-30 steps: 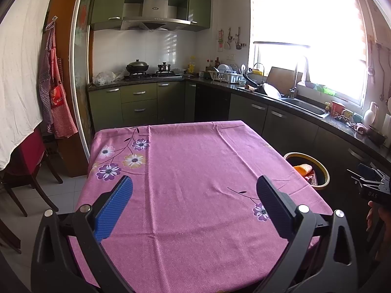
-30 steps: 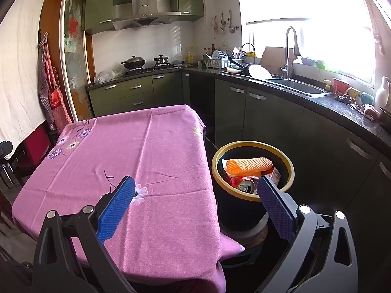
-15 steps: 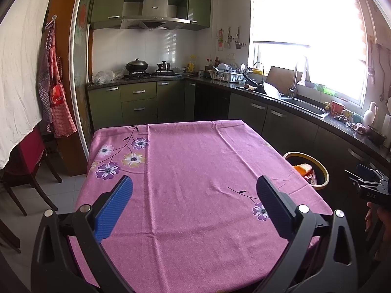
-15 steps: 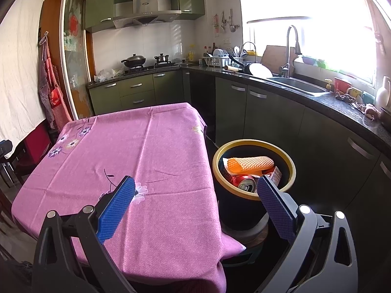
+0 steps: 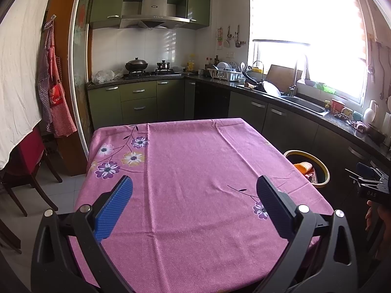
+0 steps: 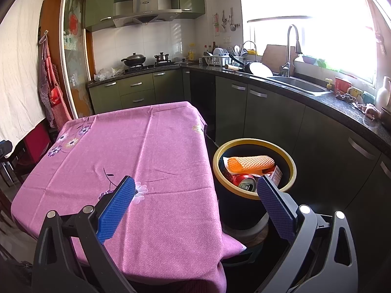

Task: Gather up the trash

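Note:
A black trash bin with a yellow rim (image 6: 254,142) stands on the floor to the right of the table. It holds an orange foam net (image 6: 250,162), a red can (image 6: 244,180) and a small carton (image 6: 276,173). The bin also shows in the left wrist view (image 5: 325,171). My right gripper (image 6: 195,185) is open and empty, near the table's right edge and the bin. My left gripper (image 5: 194,185) is open and empty above the near part of the pink flowered tablecloth (image 5: 190,171). No trash shows on the cloth.
Dark green cabinets and a black counter (image 6: 317,97) with a sink (image 6: 300,85) run along the back and right. A red chair (image 5: 27,156) stands left of the table. The other gripper shows at the right edge of the left wrist view (image 5: 371,183).
Both views have shifted only slightly. The right gripper has risen or tilted a little. Both grippers stay open and empty.

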Demonstrator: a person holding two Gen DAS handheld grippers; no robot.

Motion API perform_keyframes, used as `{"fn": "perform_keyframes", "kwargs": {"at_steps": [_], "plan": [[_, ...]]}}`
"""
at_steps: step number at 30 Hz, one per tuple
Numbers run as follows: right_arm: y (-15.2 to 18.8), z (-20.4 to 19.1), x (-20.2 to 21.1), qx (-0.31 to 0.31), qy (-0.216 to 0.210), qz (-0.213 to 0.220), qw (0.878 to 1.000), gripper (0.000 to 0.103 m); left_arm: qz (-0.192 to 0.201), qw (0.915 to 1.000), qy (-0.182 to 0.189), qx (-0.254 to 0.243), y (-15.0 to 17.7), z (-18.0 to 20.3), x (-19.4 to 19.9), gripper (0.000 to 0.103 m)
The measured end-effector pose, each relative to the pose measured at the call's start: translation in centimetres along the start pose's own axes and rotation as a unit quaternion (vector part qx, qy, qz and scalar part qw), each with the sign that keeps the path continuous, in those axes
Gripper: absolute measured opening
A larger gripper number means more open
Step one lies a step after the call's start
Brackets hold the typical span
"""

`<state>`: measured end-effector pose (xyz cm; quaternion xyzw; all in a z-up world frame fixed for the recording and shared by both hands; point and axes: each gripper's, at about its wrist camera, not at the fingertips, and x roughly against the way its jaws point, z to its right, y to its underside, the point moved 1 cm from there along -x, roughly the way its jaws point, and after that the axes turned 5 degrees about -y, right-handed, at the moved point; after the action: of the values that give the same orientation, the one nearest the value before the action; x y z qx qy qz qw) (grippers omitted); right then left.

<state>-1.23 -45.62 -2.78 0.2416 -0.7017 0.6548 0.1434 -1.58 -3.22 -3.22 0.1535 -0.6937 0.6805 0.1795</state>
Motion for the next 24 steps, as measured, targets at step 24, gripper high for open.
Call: {"fn": "perform_keyframes", "kwargs": {"at_steps": [24], "plan": [[-0.01,0.11,-0.35,0.001,-0.002,-0.006,1.0,0.098,0.006,1.0,-0.001,0.005,-0.06,0.18,-0.27,0.097]]}}
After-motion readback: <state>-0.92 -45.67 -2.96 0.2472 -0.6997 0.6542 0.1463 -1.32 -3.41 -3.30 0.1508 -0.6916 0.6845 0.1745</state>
